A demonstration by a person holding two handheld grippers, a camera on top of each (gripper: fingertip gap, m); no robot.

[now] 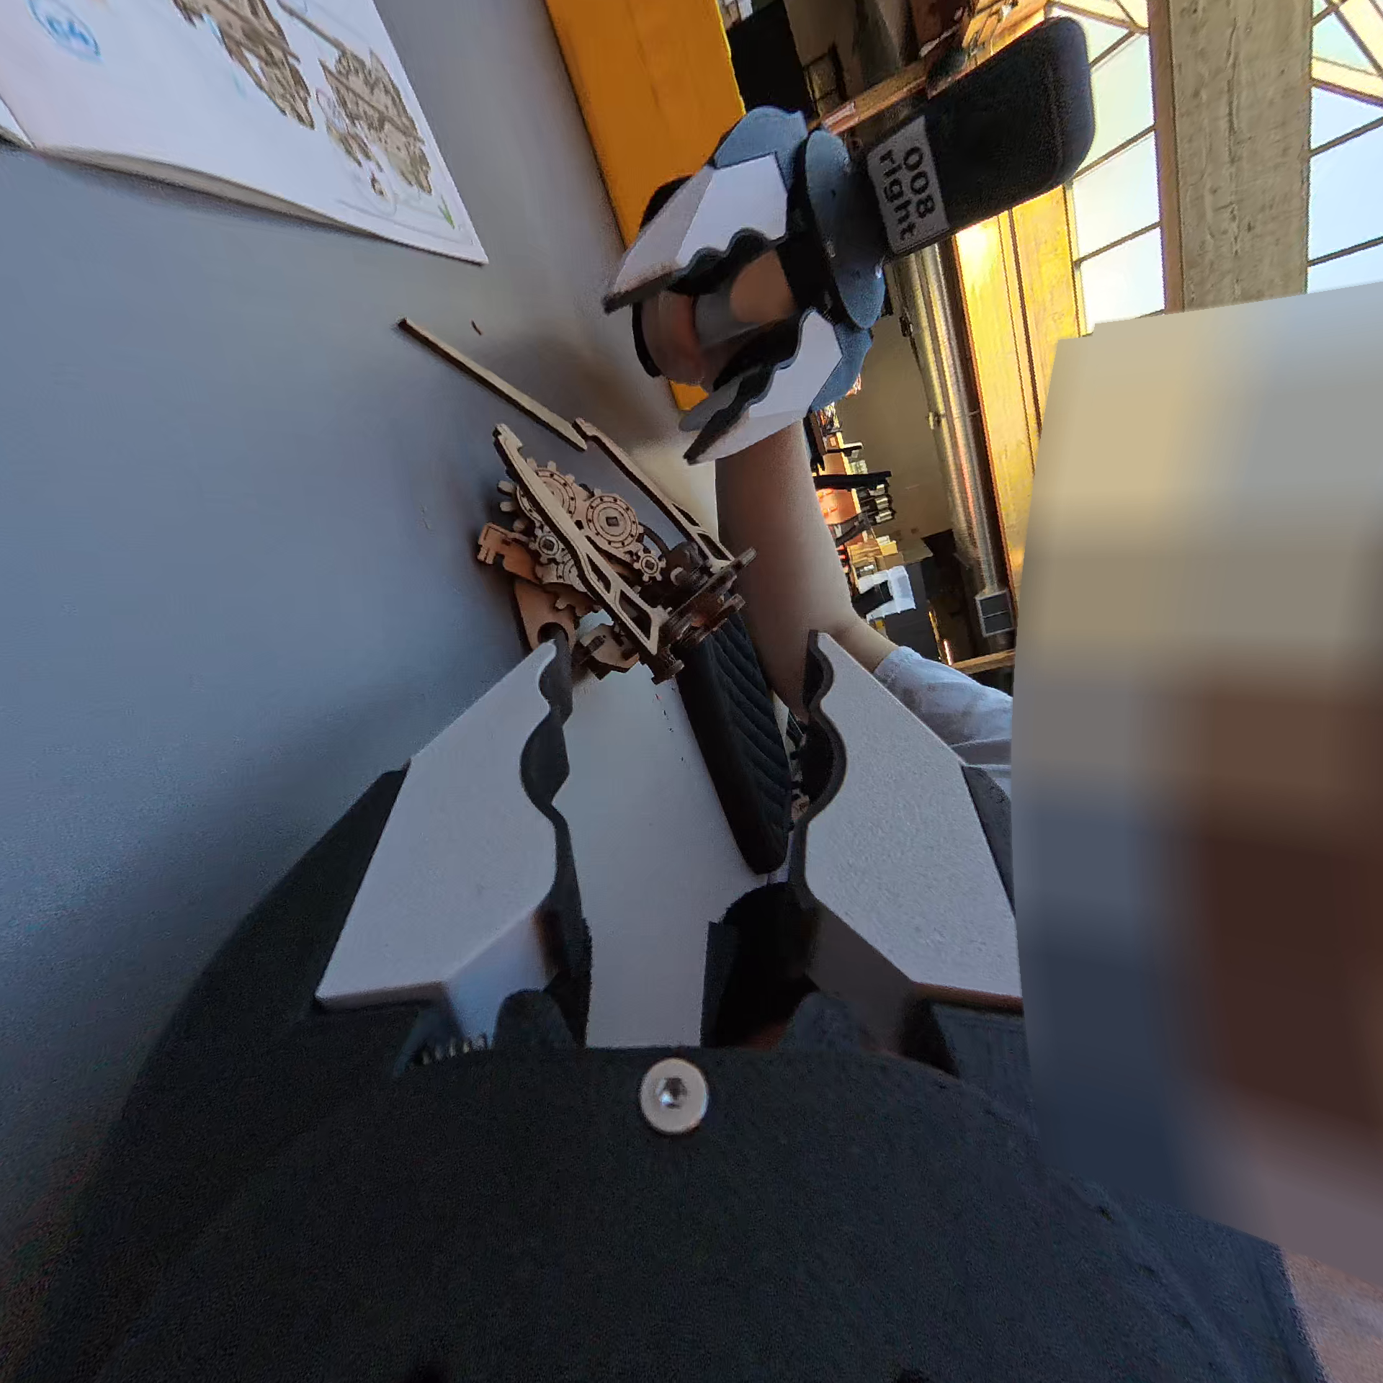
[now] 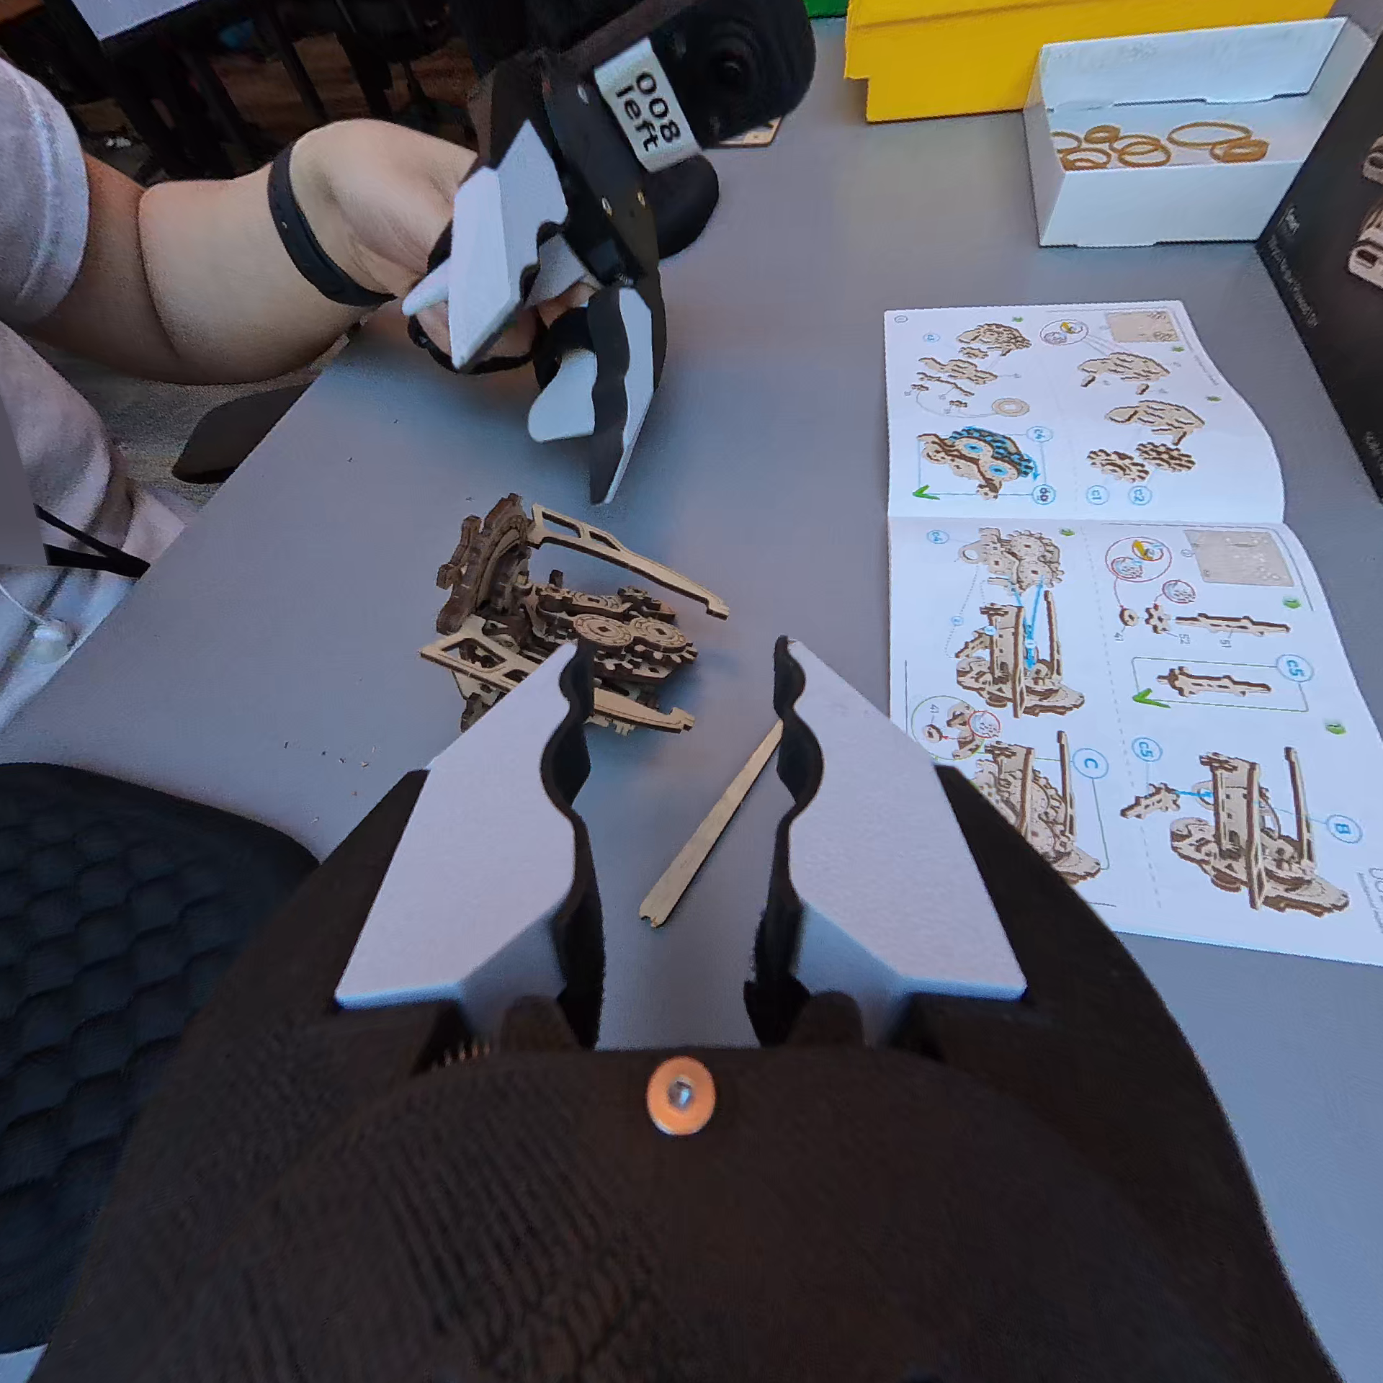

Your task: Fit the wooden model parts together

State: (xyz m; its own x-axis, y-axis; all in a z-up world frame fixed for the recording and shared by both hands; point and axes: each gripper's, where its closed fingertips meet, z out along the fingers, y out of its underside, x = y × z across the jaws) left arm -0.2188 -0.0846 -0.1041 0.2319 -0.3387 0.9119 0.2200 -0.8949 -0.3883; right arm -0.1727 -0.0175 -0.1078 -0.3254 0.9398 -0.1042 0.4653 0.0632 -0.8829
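Observation:
A partly built wooden gear model [image 2: 569, 629] lies on the grey table [image 2: 299, 599]; it also shows in the left wrist view [image 1: 599, 561]. A thin loose wooden strip [image 2: 711, 823] lies beside it, seen in the left wrist view [image 1: 486, 382] beyond the model. My right gripper [image 2: 677, 651] is open and empty, hovering above the strip and the model's near side. My left gripper [image 1: 685, 651] is open and empty just short of the model. Each gripper shows in the other's view: the left gripper [image 2: 591, 389] and the right gripper [image 1: 658, 374].
An open instruction booklet [image 2: 1107, 614] lies to the right of the model. A white box of wooden rings [image 2: 1152, 165], a yellow box [image 2: 973, 52] and a dark box [image 2: 1339, 284] stand at the back right. A black chair back [image 2: 97, 935] is at the table's near left edge. The left gripper's tips are roughly 9 cm from the right gripper's.

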